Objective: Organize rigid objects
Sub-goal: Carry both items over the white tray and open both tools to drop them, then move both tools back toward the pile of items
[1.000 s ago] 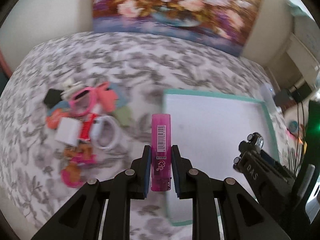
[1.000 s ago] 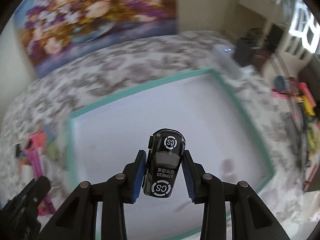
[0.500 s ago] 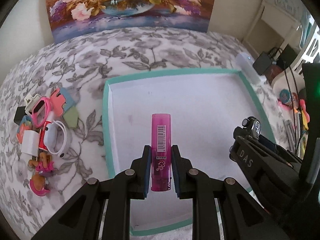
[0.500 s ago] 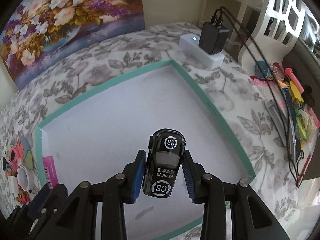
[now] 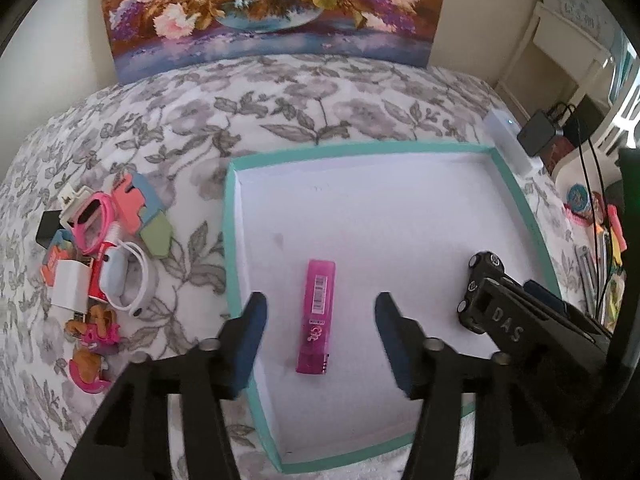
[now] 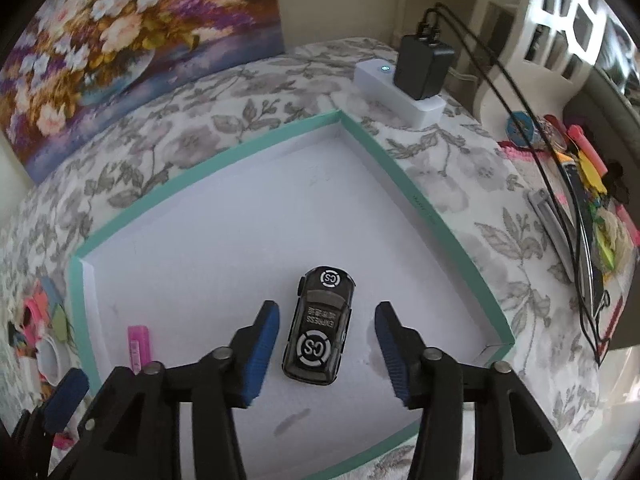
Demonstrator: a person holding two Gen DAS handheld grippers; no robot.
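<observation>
Both grippers spread wide here, gripping nothing. The left gripper [image 5: 320,316] hangs over the pink lighter [image 5: 317,316], which lies flat on the white floor of the tray [image 5: 230,240], near its left wall, clear of both fingers. The right gripper [image 6: 326,334] straddles the black toy car [image 6: 319,326] without touching it; the car sits on the tray floor toward the near right corner, "CS" rings on hood and roof. In the left view the right gripper's body covers most of the car. Left of the tray, on the grey floral cloth [image 5: 320,92], a jumble of small things [image 5: 100,256]: pink glasses, a white ring, foam shapes, too tangled to sort out fully. Beyond the tray's far right corner, a white power strip [image 6: 400,88] with a black adapter [image 6: 422,66] plugged in. A flower painting [image 5: 272,4] stands behind
</observation>
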